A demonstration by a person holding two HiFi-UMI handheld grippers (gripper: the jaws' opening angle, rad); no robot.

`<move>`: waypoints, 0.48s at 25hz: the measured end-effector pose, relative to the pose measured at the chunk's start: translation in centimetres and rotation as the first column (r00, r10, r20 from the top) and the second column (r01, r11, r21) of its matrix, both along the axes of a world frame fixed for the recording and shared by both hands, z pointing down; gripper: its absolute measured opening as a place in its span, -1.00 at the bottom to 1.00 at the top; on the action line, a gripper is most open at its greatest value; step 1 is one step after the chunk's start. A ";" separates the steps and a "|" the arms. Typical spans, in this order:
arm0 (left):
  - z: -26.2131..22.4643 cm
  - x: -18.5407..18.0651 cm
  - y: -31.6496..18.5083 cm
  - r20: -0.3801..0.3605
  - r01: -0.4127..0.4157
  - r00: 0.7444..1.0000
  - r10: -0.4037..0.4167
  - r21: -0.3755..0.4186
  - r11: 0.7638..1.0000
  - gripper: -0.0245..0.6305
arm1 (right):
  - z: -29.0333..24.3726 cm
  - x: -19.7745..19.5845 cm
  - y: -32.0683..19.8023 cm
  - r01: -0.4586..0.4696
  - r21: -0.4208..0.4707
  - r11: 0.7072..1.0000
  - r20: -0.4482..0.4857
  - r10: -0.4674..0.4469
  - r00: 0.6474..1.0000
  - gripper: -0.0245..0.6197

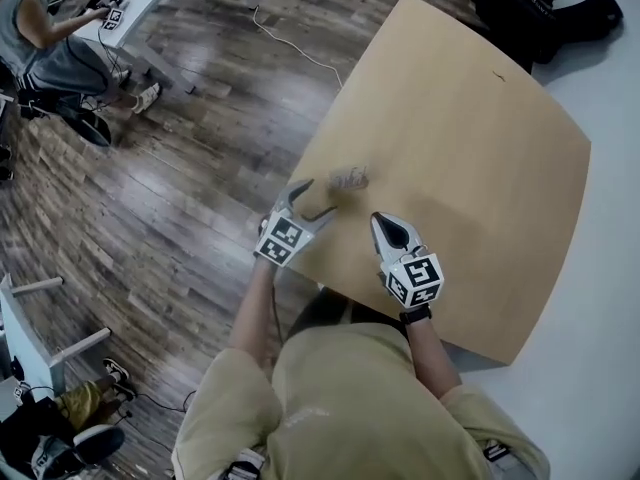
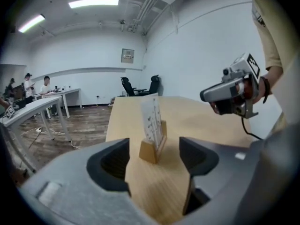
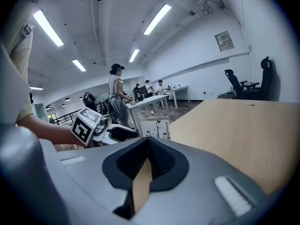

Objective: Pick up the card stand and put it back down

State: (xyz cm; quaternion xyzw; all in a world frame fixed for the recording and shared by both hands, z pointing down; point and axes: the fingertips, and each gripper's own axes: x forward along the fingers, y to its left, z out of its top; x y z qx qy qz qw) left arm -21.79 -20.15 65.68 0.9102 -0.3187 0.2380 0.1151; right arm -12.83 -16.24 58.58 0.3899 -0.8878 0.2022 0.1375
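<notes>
The card stand (image 1: 348, 179) is found upright on the worktop (image 1: 480, 168), near the edge closest to the person, its wooden base flat on the surface and a printed card held on edge in its slot.

The left gripper (image 1: 320, 196) is levelled at the stand with its jaws spread wide. In the left gripper view the stand (image 2: 153, 135) is lined up with the gap, just ahead of the pads, and no pad is seen pressing on it. This alignment is judged to suit a sideways pinch on the base. Whether the lift is yet to come or the stand is already set back down cannot be settled from its position alone.

The right gripper (image 1: 383, 224) is held low just beside the stand, jaws pressed together with nothing between them. It is judged to be idle and kept clear of the left gripper's line.

The worktop is plain, pale wood, flat and bare apart from the stand, so a level footing is offered. A dark plank floor (image 1: 200, 168) lies to the left. White desks, a seated person (image 1: 40, 48), office chairs (image 2: 129, 86) and ceiling strip lights are noted well apart.
</notes>
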 end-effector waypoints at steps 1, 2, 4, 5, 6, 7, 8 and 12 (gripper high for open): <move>0.4 0.5 -0.7 0.007 -0.005 1.000 0.005 0.000 1.000 0.08 | 0.5 0.4 -0.4 -0.004 -0.010 1.000 0.003 0.004 1.000 -0.91; 0.8 0.9 -1.4 0.013 -0.010 1.000 0.010 0.000 1.000 0.09 | 1.0 0.7 -0.9 -0.010 -0.017 1.000 0.007 0.010 1.000 -0.91; 1.4 1.6 -2.7 0.025 -0.027 0.999 0.027 -0.003 1.000 0.09 | 1.7 1.3 -2.2 -0.024 -0.028 0.999 0.021 0.025 0.999 -0.91; 1.6 2.1 -3.2 0.026 -0.038 0.999 0.039 -0.007 0.999 0.08 | 1.9 1.5 -2.8 -0.030 -0.034 0.999 0.029 0.031 0.999 -0.91; 1.7 2.7 -3.7 0.024 -0.050 0.998 0.050 -0.009 0.999 0.08 | 2.1 1.7 -3.5 -0.036 -0.039 0.999 0.038 0.037 0.999 -0.91; 1.9 3.2 -4.1 0.021 -0.061 0.998 0.061 -0.009 0.998 0.07 | 2.3 1.9 -4.1 -0.042 -0.044 0.998 0.047 0.044 0.998 -0.91; 2.2 3.8 -4.5 0.021 -0.071 0.997 0.071 -0.009 0.997 0.04 | 2.6 2.1 -4.7 -0.049 -0.047 0.998 0.055 0.051 0.997 -0.91; 3.7 5.2 -5.7 0.054 -0.120 0.991 0.121 -0.018 0.993 -0.02 | 3.5 2.8 -6.6 -0.083 -0.062 0.995 0.073 0.087 0.993 -0.91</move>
